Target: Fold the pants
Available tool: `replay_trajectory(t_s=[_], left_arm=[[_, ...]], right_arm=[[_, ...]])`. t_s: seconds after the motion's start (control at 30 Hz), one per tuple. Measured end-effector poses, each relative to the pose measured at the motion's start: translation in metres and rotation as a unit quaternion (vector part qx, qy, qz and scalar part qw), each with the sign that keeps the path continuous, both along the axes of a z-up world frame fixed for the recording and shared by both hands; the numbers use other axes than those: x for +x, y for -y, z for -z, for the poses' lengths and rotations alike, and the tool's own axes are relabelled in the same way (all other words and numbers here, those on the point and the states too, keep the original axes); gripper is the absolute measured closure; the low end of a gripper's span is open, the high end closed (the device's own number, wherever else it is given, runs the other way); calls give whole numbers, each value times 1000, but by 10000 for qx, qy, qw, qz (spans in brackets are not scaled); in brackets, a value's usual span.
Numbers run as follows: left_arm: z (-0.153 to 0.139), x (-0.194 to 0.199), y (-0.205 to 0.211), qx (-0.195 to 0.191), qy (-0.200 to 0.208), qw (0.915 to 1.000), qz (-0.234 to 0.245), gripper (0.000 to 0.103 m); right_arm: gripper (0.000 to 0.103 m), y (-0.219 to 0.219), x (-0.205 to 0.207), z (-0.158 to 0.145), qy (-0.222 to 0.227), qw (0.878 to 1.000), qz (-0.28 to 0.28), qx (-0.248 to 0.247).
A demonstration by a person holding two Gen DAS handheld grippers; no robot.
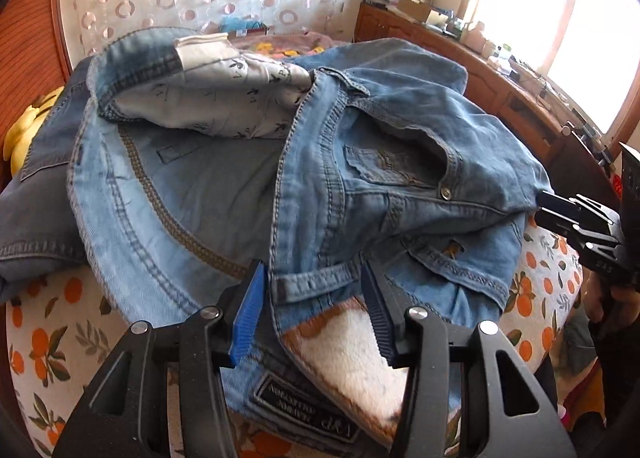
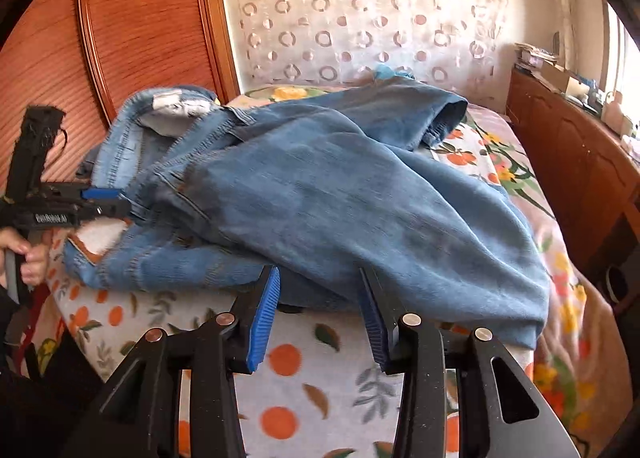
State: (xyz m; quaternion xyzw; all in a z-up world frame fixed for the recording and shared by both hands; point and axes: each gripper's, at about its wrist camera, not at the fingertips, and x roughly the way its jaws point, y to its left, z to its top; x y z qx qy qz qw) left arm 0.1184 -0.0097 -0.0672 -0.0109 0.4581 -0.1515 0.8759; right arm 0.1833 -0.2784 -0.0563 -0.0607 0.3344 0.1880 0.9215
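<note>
- The left gripper (image 1: pixel 316 314) stands half open astride the waistband (image 1: pixel 288 286) of the jeans (image 1: pixel 400 130); the pads do not seem to press it, so a lift could leave the band behind.
- The right gripper (image 2: pixel 320 318) is open and empty, its jaws at the near edge of the jeans' leg (image 2: pixel 360 198).
- The jeans lie in a rumpled heap on the bed (image 2: pixel 288 370), over its orange-print cover; closing now may catch one layer only and skew the fold.
- Soft faded denim, thick stitched seams, a metal rivet (image 1: pixel 445 192).
- Farther back, a pale pocket lining (image 1: pixel 224 98) is turned out and could bunch inside the fold.
</note>
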Motion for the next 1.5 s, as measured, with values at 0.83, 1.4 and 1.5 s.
replay_trajectory(t_s=[0.83,1.4,1.5], left_arm=[[-61,-46,-5,-389,916,9949,143,92],[-112,-133,7,-392,1135,9909,606,93],[-108,-164,7,-382,1075,9912,674,93]], right_arm=[[58,4,4,13,-139,9985,-131,-514],[101,57,-48,-42,272,9996,-104,17],[101,67,-74,-45,306,9993,-209,5]])
